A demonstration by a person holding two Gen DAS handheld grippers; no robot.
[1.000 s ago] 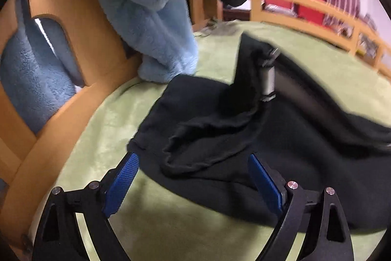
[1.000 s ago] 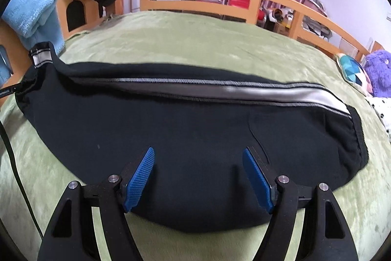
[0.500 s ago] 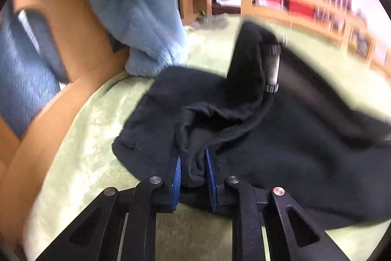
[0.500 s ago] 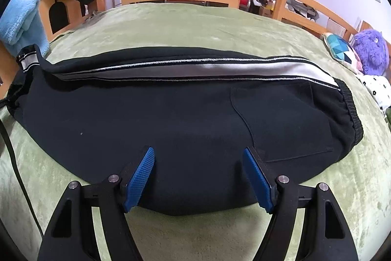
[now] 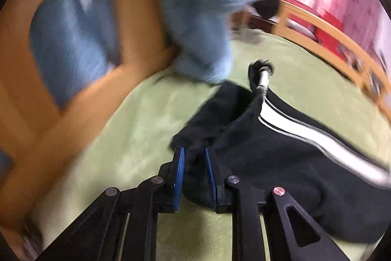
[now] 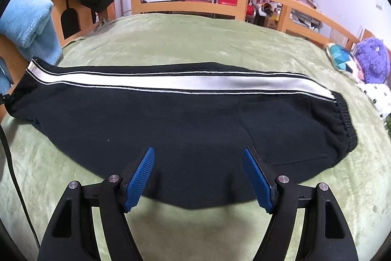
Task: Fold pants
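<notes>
Pants, black with a white side stripe, lie flat across the green bed cover, cuffs at the left, waistband at the right. The left gripper has clamped a bunched cuff it merely straddled a second ago, and has begun dragging it. The right gripper hovers spread over the near edge, holding nothing. Next, probably, carry the cuff toward the waistband.

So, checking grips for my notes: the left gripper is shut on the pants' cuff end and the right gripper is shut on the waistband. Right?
Not quite. The right gripper is open, jaws apart over the pants, as the right wrist view shows. The left gripper is shut on the cuff end.
</notes>
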